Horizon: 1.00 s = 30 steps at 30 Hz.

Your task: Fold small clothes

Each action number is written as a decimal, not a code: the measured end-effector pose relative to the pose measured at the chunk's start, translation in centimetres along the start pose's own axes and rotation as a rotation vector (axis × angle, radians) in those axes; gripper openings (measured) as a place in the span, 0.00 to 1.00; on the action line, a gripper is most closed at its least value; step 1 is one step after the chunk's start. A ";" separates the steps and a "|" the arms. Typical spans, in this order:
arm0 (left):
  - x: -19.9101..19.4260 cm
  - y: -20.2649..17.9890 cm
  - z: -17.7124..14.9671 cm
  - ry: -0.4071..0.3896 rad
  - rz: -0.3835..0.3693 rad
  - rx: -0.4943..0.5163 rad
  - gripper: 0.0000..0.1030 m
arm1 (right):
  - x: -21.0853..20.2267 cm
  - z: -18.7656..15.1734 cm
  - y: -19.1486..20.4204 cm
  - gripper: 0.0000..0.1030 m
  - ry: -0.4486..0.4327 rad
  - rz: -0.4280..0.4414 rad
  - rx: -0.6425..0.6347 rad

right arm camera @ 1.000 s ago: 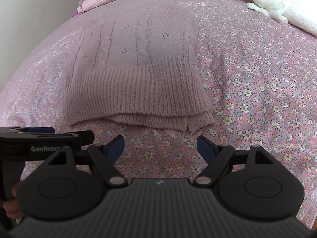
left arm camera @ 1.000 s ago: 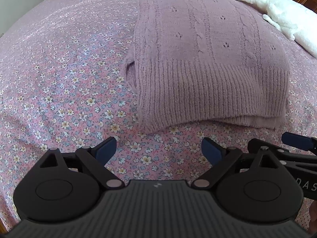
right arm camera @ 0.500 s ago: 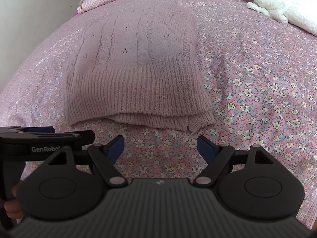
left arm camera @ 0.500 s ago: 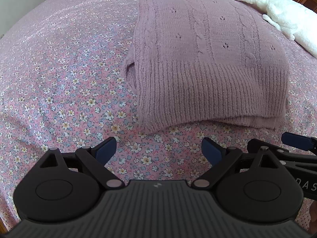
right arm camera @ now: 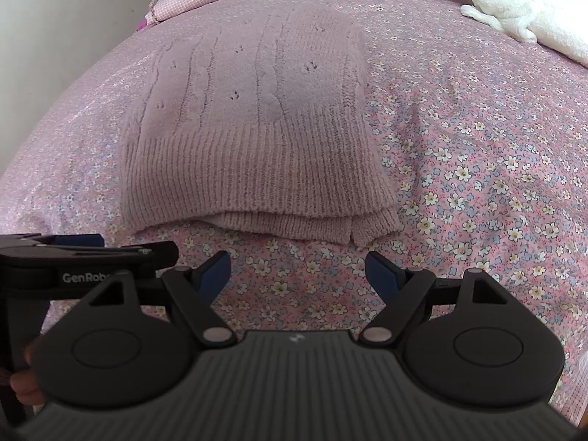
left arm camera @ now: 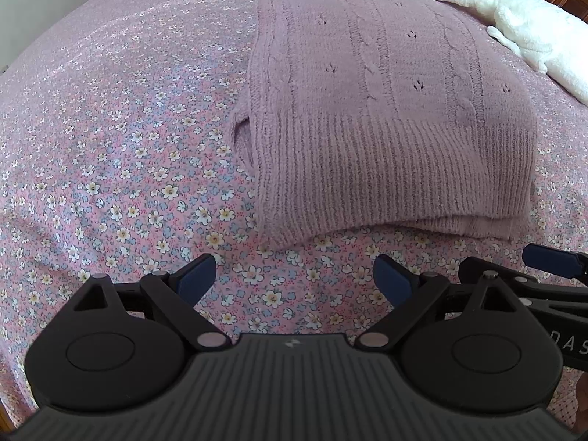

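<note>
Right wrist view reads "GenRob", cut off, on the left hand-held gripper (right arm camera: 62, 253) beside the right hand-held gripper (right arm camera: 297, 275), both spread wide and empty just short of the folded sweater (right arm camera: 253, 147) on the bed (right arm camera: 496, 147), whose lower layers are hidden.

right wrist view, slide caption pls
Open right gripper hovers short of a folded mauve knit sweater on a floral bedspread.

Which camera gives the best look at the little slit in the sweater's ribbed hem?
The right wrist view: the slit sits on the sweater's lower layer, near its right corner. In the left wrist view that corner lies behind the right hand-held gripper, and no slit can be made out.
</note>
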<state>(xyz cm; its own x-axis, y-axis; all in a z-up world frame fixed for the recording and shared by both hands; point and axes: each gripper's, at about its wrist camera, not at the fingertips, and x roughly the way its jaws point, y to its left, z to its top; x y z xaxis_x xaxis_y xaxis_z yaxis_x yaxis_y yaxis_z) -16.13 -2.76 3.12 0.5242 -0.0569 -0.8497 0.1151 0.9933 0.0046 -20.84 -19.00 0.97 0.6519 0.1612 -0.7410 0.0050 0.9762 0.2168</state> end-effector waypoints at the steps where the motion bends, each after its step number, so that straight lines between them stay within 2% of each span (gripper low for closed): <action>1: 0.0 0.0 0.0 0.000 -0.001 0.000 0.93 | 0.0 0.0 0.1 0.79 0.000 0.000 0.000; 30: 0.1 0.0 0.0 0.001 -0.002 0.001 0.93 | -0.1 0.1 -0.1 0.79 0.001 0.008 0.000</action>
<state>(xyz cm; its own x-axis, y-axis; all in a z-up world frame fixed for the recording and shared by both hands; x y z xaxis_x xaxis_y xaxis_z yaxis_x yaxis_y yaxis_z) -16.10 -2.76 3.03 0.5228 -0.0587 -0.8505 0.1173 0.9931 0.0035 -20.84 -19.14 1.11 0.6511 0.1689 -0.7400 -0.0002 0.9750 0.2223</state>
